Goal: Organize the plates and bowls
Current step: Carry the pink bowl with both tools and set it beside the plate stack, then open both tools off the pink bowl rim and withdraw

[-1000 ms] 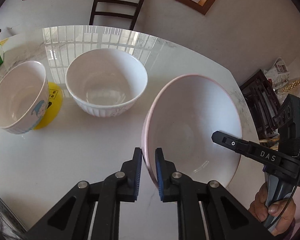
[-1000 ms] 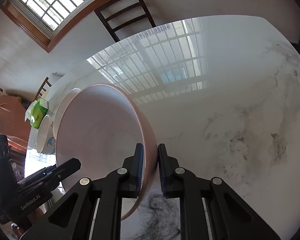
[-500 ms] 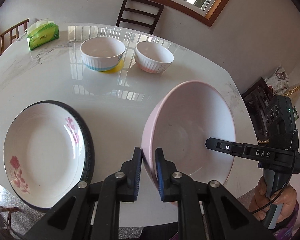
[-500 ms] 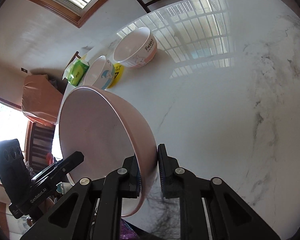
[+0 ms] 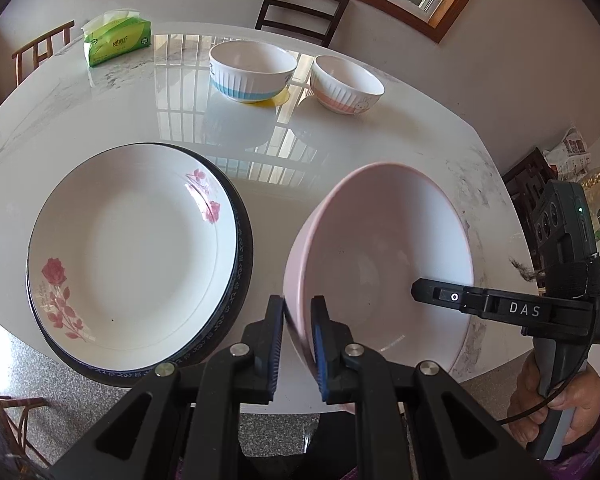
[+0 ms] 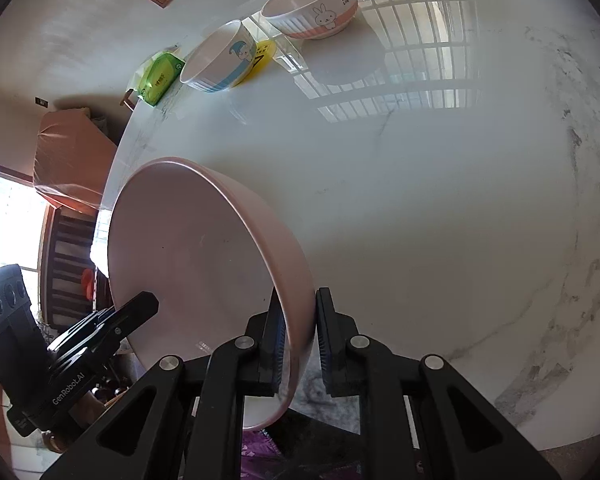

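Left wrist view: left gripper and right gripper fingers each clamp opposite rims of a tilted pink bowl above the marble worktop, just beside the rose-patterned plate

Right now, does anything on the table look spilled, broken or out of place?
Nothing spilled or broken. The only oddity: the blue-striped bowl sits half on a yellow disc, which sticks out beside it.

Left tool clamped tight, right tool clamped tight, both angled downward
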